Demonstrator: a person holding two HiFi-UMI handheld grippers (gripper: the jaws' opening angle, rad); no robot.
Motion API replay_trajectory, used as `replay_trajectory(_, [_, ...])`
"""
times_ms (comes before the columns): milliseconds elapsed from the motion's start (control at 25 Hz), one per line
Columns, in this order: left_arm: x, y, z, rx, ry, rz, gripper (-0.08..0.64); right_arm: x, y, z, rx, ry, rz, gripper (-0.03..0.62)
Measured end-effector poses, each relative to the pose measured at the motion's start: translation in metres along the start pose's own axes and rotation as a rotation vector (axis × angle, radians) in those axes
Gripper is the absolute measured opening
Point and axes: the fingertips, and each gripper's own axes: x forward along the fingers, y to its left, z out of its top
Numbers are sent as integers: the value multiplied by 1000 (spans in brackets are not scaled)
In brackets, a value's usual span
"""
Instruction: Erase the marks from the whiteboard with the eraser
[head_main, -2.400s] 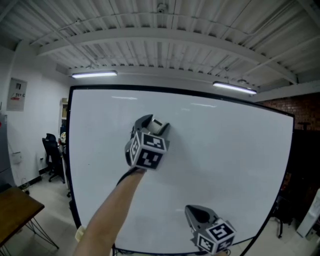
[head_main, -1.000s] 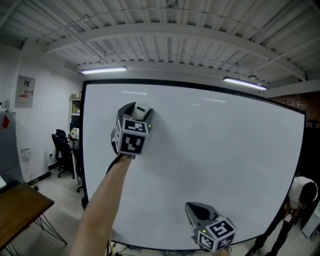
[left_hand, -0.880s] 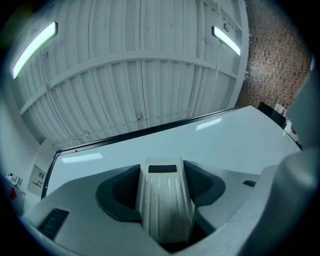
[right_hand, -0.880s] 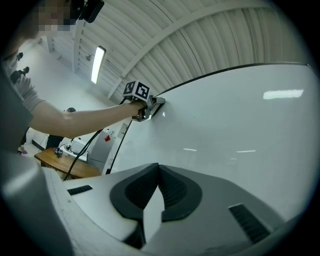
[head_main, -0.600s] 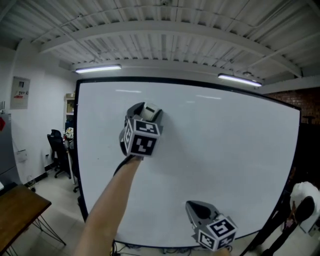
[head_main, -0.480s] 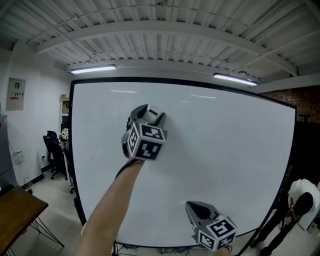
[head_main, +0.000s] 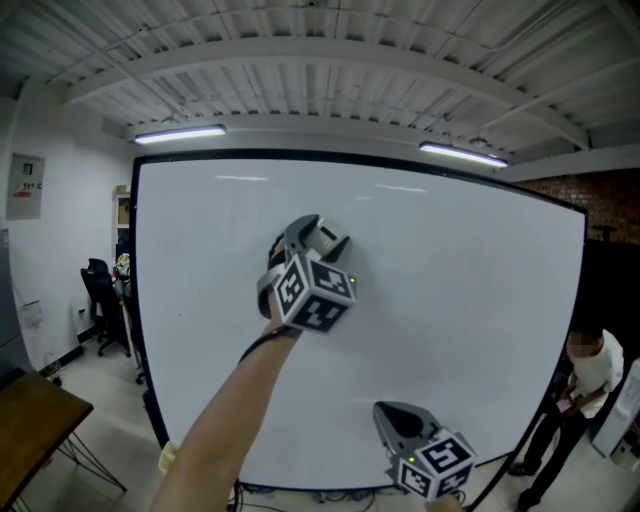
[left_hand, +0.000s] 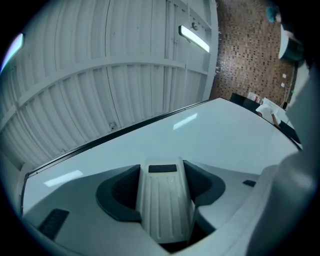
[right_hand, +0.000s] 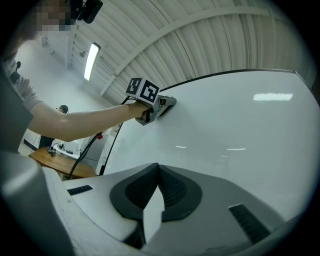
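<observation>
Whiteboard (head_main: 460, 320): smooth, glossy white; it mirrors the ceiling lamps as soft streaks.
Eraser (left_hand: 165, 205): pale hard plastic, satin finish, back ribbed lengthwise, one small dark inset.
Left gripper (head_main: 316, 238) and right gripper (right_hand: 158, 186): shells of smooth, matt grey plastic. Pads (right_hand: 131, 192) are dark, rubber-like and finely ridged.
Marker cube (head_main: 312, 292): flat matt faces, black-on-white print.
Ceiling (head_main: 320, 90): corrugated sheet, painted white, dull.
Far wall (left_hand: 245, 55): bare brick, rough.
Table (head_main: 25, 410): brown wood top, low sheen, on thin metal legs.
</observation>
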Motion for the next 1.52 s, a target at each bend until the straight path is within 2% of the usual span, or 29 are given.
replay_trajectory(240, [-18,40,-29,-45,6,64,262,17,17,-4,2,2,43,-11])
replay_trajectory(400, [-32,79,-52,-105,12,98,262,31,34,-4,1,1,82,-10])
replay_trajectory(640, [-47,116,-71,-183,18,169,262,37,39,-6,11,7,89,-9])
replay_trajectory(1040, [-45,109,-73,-228,45,196,261,32,36,-9,16,4,90,-11])
replay_trajectory(1320, [-24,28,-46,-133,33,54,261,18,27,-12,20,-1,69,-10])
replay_trajectory(1520, [-26,22,-42,-148,26,26,262,7,19,-14,30,5,53,-9])
